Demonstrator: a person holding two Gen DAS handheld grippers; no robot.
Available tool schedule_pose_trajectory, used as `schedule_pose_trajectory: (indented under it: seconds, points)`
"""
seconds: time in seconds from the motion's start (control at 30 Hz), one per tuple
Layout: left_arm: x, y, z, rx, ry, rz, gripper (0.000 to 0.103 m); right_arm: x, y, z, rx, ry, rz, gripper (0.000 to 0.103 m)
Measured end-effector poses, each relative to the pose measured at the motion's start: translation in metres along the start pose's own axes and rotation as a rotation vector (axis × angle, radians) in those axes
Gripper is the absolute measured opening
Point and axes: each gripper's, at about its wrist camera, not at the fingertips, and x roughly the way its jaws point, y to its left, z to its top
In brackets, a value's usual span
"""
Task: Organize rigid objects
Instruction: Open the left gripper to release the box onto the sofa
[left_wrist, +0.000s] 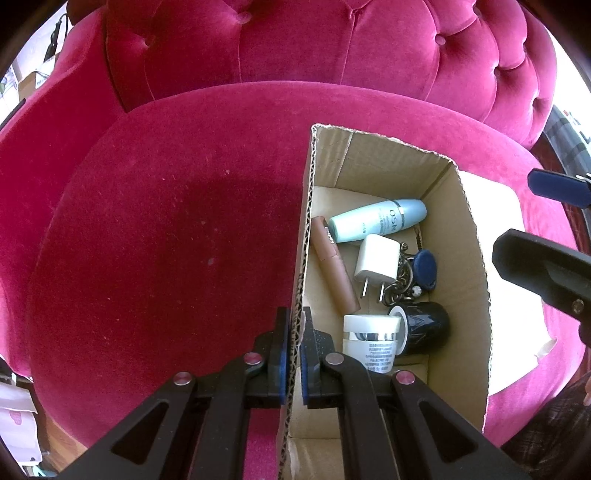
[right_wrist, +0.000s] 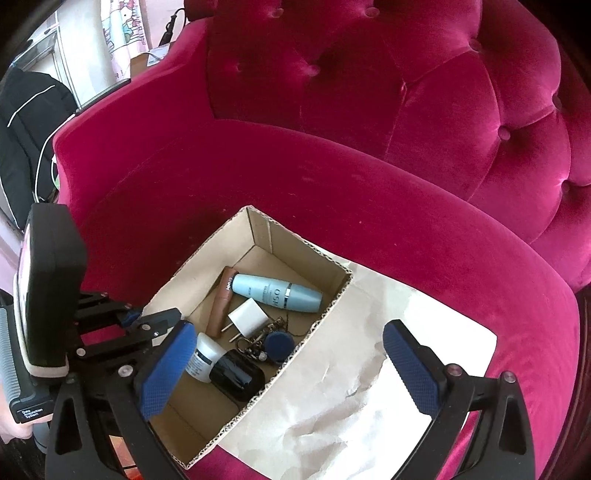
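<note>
A cardboard box sits on a red velvet armchair seat. In it lie a light blue bottle, a brown tube, a white charger plug, a blue key fob with chain, a white jar and a black jar. My left gripper is shut on the box's left wall. My right gripper is open and empty above the box's near right side; its fingers show at the right edge.
Brown paper lies on the seat to the right of the box. The tufted chair back rises behind. A dark jacket and cables lie beyond the left armrest.
</note>
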Motion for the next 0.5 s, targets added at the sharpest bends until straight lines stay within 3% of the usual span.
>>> schedule_pose_trajectory:
  seconds: [0.13,0.2,0.23,0.27,0.33,0.43,0.5]
  points:
    - [-0.003,-0.003,0.0,0.003,-0.002,0.005,0.009,-0.003,-0.006,-0.002,0.024,0.011,-0.02,0.103]
    - [-0.004,-0.006,0.0,0.008,-0.005,0.001,0.032,-0.006,-0.01,-0.003,0.044,0.015,-0.017,0.103]
    - [-0.006,-0.006,0.0,0.007,-0.012,0.001,0.057,-0.008,-0.011,-0.004,0.051,0.016,-0.023,0.103]
    - [-0.009,-0.006,0.0,0.007,-0.022,-0.006,0.073,-0.011,-0.013,-0.004,0.058,0.015,-0.032,0.103]
    - [-0.012,-0.008,0.0,0.008,-0.031,-0.007,0.091,-0.014,-0.016,-0.005,0.069,0.015,-0.045,0.103]
    - [-0.013,-0.011,-0.002,0.015,-0.03,0.004,0.102,-0.017,-0.022,-0.008,0.111,0.024,-0.055,0.103]
    - [-0.016,-0.012,-0.004,0.015,-0.032,0.006,0.103,-0.019,-0.026,-0.011,0.14,0.03,-0.057,0.103]
